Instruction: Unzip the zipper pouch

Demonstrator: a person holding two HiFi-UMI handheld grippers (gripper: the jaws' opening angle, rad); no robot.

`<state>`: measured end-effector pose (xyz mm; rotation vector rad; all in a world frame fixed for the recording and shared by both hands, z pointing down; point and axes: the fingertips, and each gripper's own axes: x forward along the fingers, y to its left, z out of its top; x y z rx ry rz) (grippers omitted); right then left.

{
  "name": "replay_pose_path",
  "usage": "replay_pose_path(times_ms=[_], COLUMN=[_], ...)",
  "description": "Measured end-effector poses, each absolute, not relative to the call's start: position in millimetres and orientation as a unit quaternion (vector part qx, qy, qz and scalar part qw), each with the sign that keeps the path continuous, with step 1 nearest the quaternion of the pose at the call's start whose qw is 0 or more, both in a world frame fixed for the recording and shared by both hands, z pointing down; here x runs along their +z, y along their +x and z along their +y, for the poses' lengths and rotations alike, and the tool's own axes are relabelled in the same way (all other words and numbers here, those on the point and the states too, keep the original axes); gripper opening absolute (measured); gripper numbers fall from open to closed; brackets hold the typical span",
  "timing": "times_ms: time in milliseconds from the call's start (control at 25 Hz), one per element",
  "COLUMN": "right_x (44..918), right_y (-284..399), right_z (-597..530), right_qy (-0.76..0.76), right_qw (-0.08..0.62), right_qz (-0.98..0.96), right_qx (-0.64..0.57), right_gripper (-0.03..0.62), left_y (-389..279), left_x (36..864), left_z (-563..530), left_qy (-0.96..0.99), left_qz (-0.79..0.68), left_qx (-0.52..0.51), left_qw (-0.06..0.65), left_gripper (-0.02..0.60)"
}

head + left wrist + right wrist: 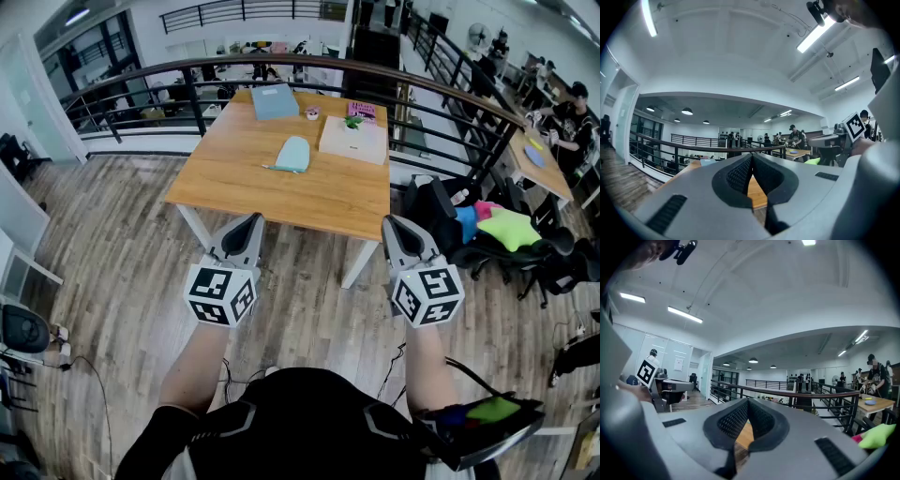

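Note:
A pale blue zipper pouch (293, 154) lies flat near the middle of the wooden table (239, 173) in the head view. My left gripper (249, 221) hangs shut just short of the table's near edge, well back from the pouch and to its left. At the table's near right corner my right gripper (397, 225) is shut too. Neither holds anything. In the left gripper view the left gripper (751, 161) has its jaws closed tip to tip, as has the right gripper (748, 404) in the right gripper view; both views look level and miss the pouch.
A blue folder (274, 101), a flat box (354, 141) with a small green plant and a pink item sit at the table's far side. A dark railing (281, 64) curves behind. At the right stands a chair with bright bags (502, 230). People work at a second table (544, 155).

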<state>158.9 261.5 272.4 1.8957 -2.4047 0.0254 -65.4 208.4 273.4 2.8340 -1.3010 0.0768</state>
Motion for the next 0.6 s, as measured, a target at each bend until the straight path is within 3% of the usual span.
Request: replay_pose_path(times_ms=[600], right_x=[270.0], right_y=[153.7], right_z=[271.8], right_qy=[0.625], right_qw=[0.016], right_qz=[-0.78], right_qx=[0.024], right_gripper=[0.008], left_y=[-74.3], left_x=[277.4], left_z=[207.4], left_qy=[0.906], left_qz=[-0.421], left_qx=[0.046], left_qw=[0.0], left_gripper=[0.031])
